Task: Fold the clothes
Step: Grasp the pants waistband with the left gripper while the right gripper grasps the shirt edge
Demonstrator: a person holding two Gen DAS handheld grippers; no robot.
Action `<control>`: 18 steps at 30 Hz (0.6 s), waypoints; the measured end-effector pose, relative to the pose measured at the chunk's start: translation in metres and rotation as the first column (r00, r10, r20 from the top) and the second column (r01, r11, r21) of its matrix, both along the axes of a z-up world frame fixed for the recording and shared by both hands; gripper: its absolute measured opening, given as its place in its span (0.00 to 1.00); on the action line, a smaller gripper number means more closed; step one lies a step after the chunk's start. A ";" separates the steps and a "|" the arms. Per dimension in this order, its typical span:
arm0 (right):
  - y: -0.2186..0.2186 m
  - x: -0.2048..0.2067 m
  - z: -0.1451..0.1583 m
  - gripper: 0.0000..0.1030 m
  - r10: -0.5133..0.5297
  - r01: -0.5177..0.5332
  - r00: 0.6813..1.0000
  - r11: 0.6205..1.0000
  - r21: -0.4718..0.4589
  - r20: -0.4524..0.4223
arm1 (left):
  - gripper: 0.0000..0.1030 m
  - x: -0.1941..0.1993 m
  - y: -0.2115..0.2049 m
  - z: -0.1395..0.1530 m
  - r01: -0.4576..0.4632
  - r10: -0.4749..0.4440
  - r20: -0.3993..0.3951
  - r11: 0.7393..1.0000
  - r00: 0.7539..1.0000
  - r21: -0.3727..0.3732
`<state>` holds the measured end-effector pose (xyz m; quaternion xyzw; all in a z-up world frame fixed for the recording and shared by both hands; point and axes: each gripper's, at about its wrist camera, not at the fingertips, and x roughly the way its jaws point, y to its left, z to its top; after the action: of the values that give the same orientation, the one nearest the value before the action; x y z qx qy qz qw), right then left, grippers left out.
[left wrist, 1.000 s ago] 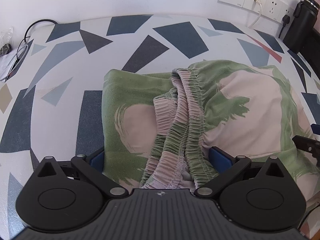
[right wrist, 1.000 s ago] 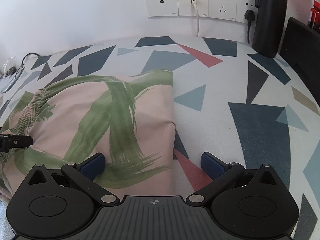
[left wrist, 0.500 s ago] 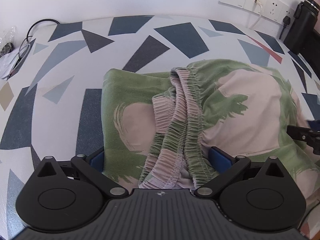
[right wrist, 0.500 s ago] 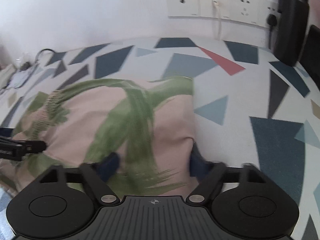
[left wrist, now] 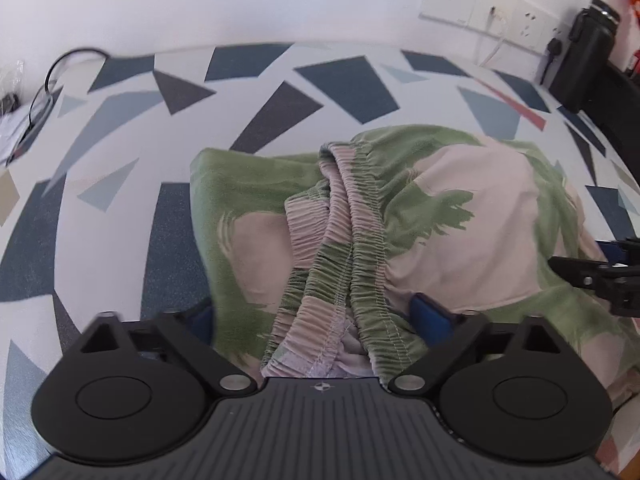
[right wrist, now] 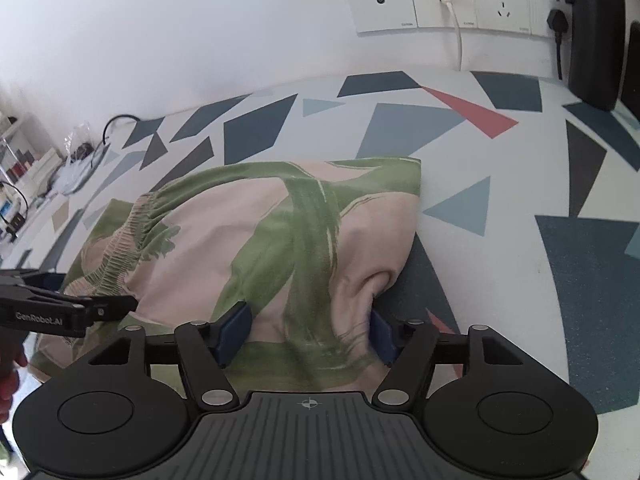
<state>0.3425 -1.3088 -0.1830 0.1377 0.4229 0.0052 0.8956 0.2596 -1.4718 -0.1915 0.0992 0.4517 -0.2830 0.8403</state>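
- The left gripper (left wrist: 316,320) is sitting at 6 o'clock, blue pads (left wrist: 430,316) spread wide.
- The right gripper (right wrist: 308,330) is sitting at 6 o'clock, pads (right wrist: 234,330) narrowed, pinching.

Table (right wrist: 500,184) clear around shorts (right wrist: 280,232); bottle (right wrist: 596,40) far right.

My left wrist camera sits low and close over the shorts (left wrist: 400,216), facing the back wall across the patterned counter (left wrist: 120,184). My right wrist camera looks the same way from the garment's other end. Both views share the shorts, the wall sockets (right wrist: 444,0), and each catches the opposite gripper at its edge.
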 end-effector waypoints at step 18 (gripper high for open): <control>0.063 -0.013 0.062 0.13 0.056 -0.064 0.987 0.997 0.046 0.153 | 0.30 -0.020 0.112 0.040 -0.161 0.161 -0.026 0.938 0.987 -0.306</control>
<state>0.3293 -1.2458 -0.1212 0.1469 0.3575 0.0533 0.9208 0.2401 -1.3594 -0.1513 -0.0700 0.4090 -0.2802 0.8656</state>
